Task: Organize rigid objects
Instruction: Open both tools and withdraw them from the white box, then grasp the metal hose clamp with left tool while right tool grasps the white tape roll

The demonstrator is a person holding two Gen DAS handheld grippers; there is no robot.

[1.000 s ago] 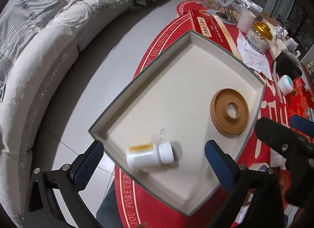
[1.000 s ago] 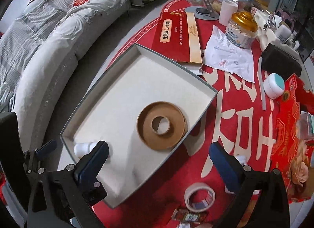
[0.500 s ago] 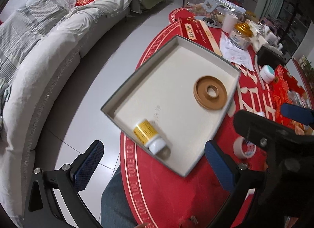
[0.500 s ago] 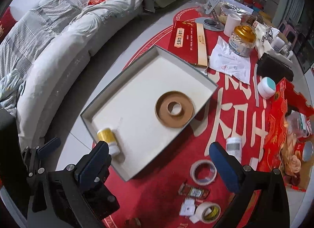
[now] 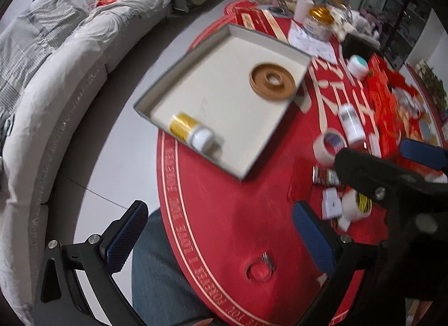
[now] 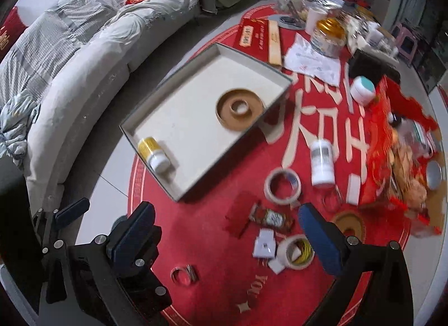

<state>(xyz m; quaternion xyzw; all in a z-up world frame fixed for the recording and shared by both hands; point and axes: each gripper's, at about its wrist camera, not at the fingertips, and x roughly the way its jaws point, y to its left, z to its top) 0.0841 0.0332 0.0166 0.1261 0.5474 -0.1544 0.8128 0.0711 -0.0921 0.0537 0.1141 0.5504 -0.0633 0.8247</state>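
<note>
Right wrist view looks down on a round red table (image 6: 212,230) where a shallow grey tray (image 6: 253,58) sits at the edge nearest the sofa, evidently serving as the collecting spot. Inside it a yellow-labelled bottle (image 6: 154,155) lies on its side against the near wall, and a brown ring-shaped disc (image 6: 240,108) rests flat toward the far corner, the two well apart, which leaves the middle free for more items. Outside the tray, loose things wait on the cloth: a white bottle (image 6: 322,163) on its side, a tape roll (image 6: 282,185) just beside it, and a second tape roll (image 6: 296,251) nearer the camera. The right tool (image 6: 224,230) hangs released, its jaws wide apart with nothing between them, above this loose clutter; it looks poised to pick one up, probably a tape roll, though motion blur makes the aim uncertain. In the left wrist view the left tool (image 5: 218,230) is likewise spread and empty, hovering over the table's bare near rim, clear of the tray.
</note>
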